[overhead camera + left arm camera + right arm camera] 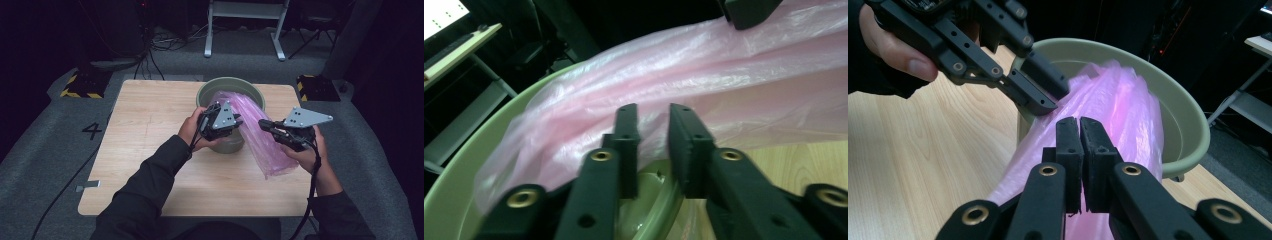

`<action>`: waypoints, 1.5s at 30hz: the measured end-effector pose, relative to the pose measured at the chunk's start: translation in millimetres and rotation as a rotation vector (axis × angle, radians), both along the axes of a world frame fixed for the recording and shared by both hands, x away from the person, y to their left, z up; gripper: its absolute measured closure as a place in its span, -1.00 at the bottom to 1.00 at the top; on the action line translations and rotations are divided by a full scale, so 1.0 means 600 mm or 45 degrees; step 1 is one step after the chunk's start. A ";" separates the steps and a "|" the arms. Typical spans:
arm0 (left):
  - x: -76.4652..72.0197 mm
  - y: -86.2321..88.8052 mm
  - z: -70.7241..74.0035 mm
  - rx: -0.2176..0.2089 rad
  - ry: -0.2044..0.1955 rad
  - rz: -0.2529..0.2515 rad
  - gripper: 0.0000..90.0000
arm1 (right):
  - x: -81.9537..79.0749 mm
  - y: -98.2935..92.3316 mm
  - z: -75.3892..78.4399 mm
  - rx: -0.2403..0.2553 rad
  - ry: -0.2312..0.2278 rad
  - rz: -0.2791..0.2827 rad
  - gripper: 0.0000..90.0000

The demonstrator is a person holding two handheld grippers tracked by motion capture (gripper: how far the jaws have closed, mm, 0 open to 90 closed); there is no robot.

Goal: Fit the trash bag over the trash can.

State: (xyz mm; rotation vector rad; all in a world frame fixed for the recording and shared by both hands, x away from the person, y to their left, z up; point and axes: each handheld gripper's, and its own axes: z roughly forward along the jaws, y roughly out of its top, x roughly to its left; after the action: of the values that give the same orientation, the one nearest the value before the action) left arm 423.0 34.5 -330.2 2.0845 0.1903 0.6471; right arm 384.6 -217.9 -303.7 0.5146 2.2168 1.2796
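Jaws of the right gripper (pixel 1079 125) are closed flat together, pinching a thin fold of the pink plastic bag (pixel 1128 107); in the right gripper view almost no gap shows between the pads. Jaws of the left gripper (pixel 654 112) stand a little apart, with a narrow slot between them. Their tips lie against the bag film at the rim of the green bucket (pixel 469 170), but the pads are not seen pressing on it.

In the high view the bucket (pixel 207 90) stands on the wooden surface (pixel 145 150), toward its far edge. The bag (pixel 270 150) runs from inside the bucket, over the near right part of the rim, and hangs down toward the surface as a long crumpled length.

Left gripper (pixel 240 121) sits at the near rim of the bucket, hand wrapped around its body. Right gripper (pixel 261 123) is just beside it to the right, jaws pointing left into the bag.
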 end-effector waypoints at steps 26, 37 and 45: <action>-0.009 0.081 -0.009 -0.043 -0.004 0.088 1.00 | -0.040 -0.019 -0.020 0.107 0.061 0.113 0.16; -0.007 0.087 -0.011 -0.046 -0.002 0.118 1.00 | -0.099 -0.004 -0.047 0.121 0.110 0.304 -0.18; -0.007 0.087 -0.011 -0.045 -0.003 0.120 1.00 | -0.112 0.030 -0.046 0.063 0.091 0.332 -0.10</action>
State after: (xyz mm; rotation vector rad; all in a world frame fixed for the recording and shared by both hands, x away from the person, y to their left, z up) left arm 418.8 86.8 -337.0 2.0499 0.2983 0.6982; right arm 317.3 -199.9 -331.5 0.3002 2.3771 1.4705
